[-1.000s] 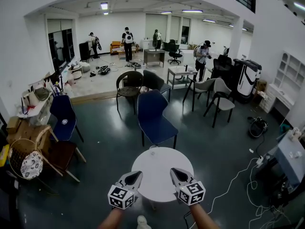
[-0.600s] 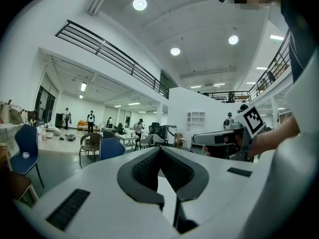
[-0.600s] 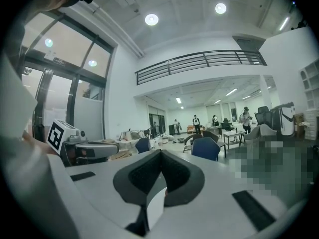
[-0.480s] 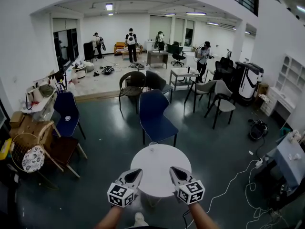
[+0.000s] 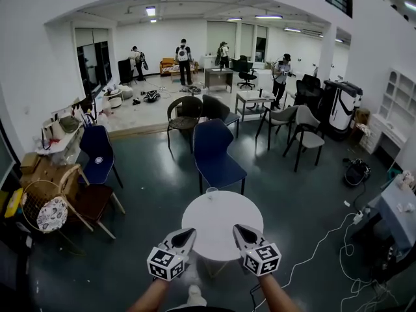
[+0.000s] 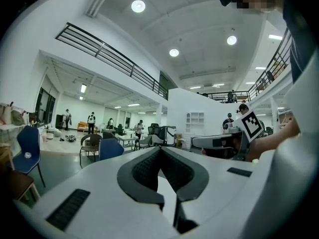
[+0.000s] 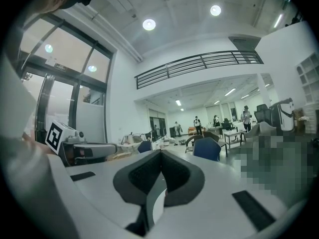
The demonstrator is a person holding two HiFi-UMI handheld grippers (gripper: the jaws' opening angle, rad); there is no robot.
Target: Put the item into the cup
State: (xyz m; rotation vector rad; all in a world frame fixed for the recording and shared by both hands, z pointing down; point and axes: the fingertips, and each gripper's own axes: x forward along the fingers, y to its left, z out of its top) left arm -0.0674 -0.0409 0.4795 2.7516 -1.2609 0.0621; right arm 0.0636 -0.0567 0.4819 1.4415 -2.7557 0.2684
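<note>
A small clear cup [image 5: 211, 192] stands at the far edge of the round white table [image 5: 221, 229]. I cannot make out any loose item on the tabletop. My left gripper [image 5: 188, 232] and right gripper [image 5: 238, 229] hover side by side over the table's near edge and point level toward the room. Both are shut with nothing between the jaws. In the left gripper view the left gripper's [image 6: 159, 151] pads meet, and the right gripper [image 6: 224, 143] shows beside it. In the right gripper view the right gripper's [image 7: 160, 153] pads also meet, with the left gripper [image 7: 84, 151] at the left.
A blue chair [image 5: 218, 158] stands just beyond the table, with more chairs [image 5: 296, 125] behind it. A wicker chair [image 5: 49, 207] and boxes are at the left. White cables [image 5: 325, 246] trail over the floor at the right. People stand far back in the room.
The table now sits a little higher and smaller in the head view, and the chairs have shifted slightly right. Both grippers keep their side-by-side pose with jaws shut.
</note>
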